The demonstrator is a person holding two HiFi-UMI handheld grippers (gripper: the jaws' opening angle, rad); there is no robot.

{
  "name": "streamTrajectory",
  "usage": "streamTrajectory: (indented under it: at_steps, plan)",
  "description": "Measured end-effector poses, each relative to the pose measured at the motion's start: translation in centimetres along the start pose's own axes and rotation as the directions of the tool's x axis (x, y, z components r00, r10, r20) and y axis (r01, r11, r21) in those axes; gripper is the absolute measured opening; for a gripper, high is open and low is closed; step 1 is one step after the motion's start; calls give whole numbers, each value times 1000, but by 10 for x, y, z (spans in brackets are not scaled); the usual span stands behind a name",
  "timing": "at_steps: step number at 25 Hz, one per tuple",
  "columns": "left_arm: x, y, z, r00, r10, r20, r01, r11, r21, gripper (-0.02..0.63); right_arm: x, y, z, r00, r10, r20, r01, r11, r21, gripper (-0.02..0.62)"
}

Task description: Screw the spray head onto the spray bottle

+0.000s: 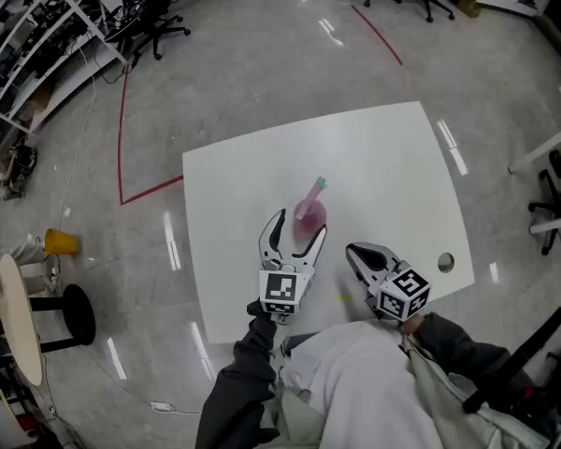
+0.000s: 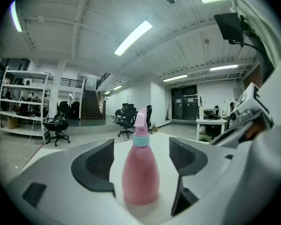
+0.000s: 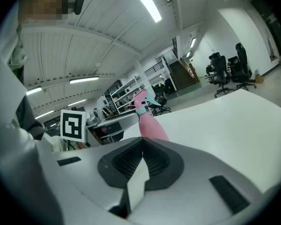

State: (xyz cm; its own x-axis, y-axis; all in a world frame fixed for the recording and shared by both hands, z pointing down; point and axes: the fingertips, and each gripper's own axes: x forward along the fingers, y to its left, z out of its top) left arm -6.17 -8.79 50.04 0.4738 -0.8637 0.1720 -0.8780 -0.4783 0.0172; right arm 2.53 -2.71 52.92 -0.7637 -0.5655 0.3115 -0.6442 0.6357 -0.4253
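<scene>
The fingers (image 1: 272, 237) of my left gripper (image 1: 297, 227) are spread to their widest and bracket the spray bottle (image 1: 309, 215), which stands upright on the white table (image 1: 383, 157) in the head view. My right gripper (image 1: 353, 253) is just to the right of it, closed and clear, probably parked so as not to crowd the bottle. In the left gripper view the bottle stands centred between the pads (image 2: 96, 165) with a gap on each side, so nothing is gripped. The spray head (image 2: 140, 120) sits on the neck above a teal collar (image 2: 140, 140); I cannot tell how tightly it is threaded. This stance suits closing on the body to hold it against turning. In the right gripper view the jaws meet with nothing between them, and the bottle shows beyond their tips.
</scene>
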Motion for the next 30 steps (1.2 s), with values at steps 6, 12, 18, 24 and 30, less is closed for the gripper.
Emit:
streamTrajectory:
  at_steps: [6,12,18,24,30]
  plan:
    - [34,12,10,1000,-12,28,10,999,41,357,4,-4,-2,1000,-23,-3,23,1000,12,-5]
    - [49,17,12,999,4,47,-8,995,98,173,5,-14,-4,998,-54,-13,55,998,30,-5]
    - [57,10,14,997,-24,76,14,991,130,164,4,-21,-7,997,-69,-22,70,997,44,-5]
    - [31,35,29,981,89,172,-58,983,-177,160,2,-29,-3,996,-83,-15,83,997,6,-5]
    - [-34,72,58,890,313,333,81,609,-789,161,-25,21,78,950,135,283,-45,952,-302,234]
